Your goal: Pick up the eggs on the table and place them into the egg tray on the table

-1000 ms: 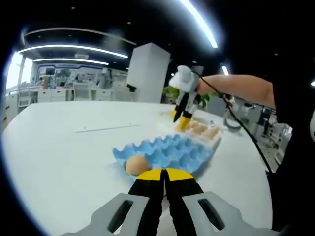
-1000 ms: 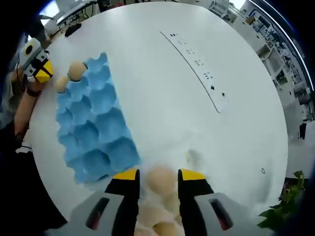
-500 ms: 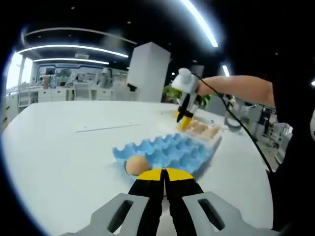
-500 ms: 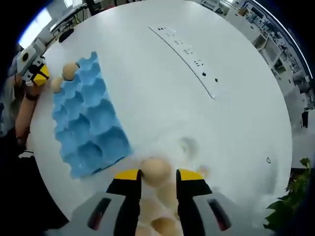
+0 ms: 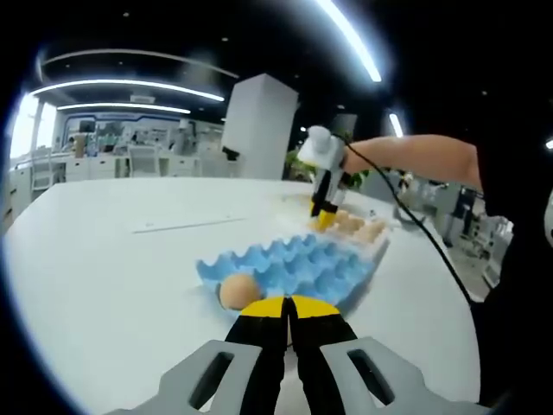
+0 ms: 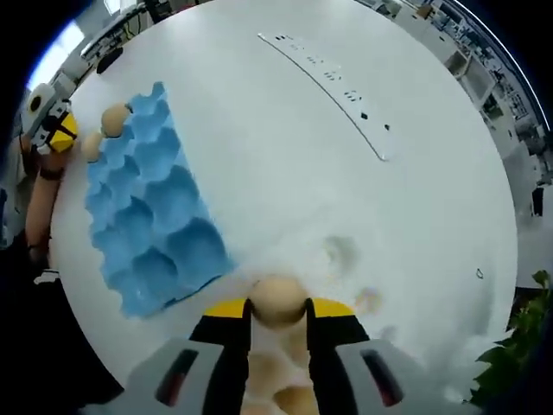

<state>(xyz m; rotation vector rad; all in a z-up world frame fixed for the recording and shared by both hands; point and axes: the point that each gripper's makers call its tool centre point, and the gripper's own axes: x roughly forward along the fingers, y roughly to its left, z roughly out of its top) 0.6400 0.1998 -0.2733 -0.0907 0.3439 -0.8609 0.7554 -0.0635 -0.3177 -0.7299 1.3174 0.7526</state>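
Observation:
A blue egg tray (image 5: pixel 298 262) (image 6: pixel 147 220) lies on the white table. One brown egg (image 5: pixel 238 291) (image 6: pixel 114 118) sits in its corner cup, close in front of my left gripper (image 5: pixel 283 308) (image 6: pixel 54 131), whose jaws are shut with nothing between them. A second egg (image 6: pixel 89 147) rests at the tray's edge beside it. My right gripper (image 6: pixel 276 304) (image 5: pixel 324 216) is shut on an egg (image 6: pixel 276 298) just past the tray's other end. More eggs (image 6: pixel 294 399) (image 5: pixel 356 227) lie in a clear holder under it.
A long white strip with dark marks (image 6: pixel 327 85) (image 5: pixel 186 225) lies across the table beyond the tray. A person's arm (image 5: pixel 415 160) holds the right gripper, with a black cable hanging from it. A green plant (image 6: pixel 518 346) stands off the table edge.
The right gripper's jaws have drawn in from either side until they touch the egg between them. The left gripper has stayed still and shut.

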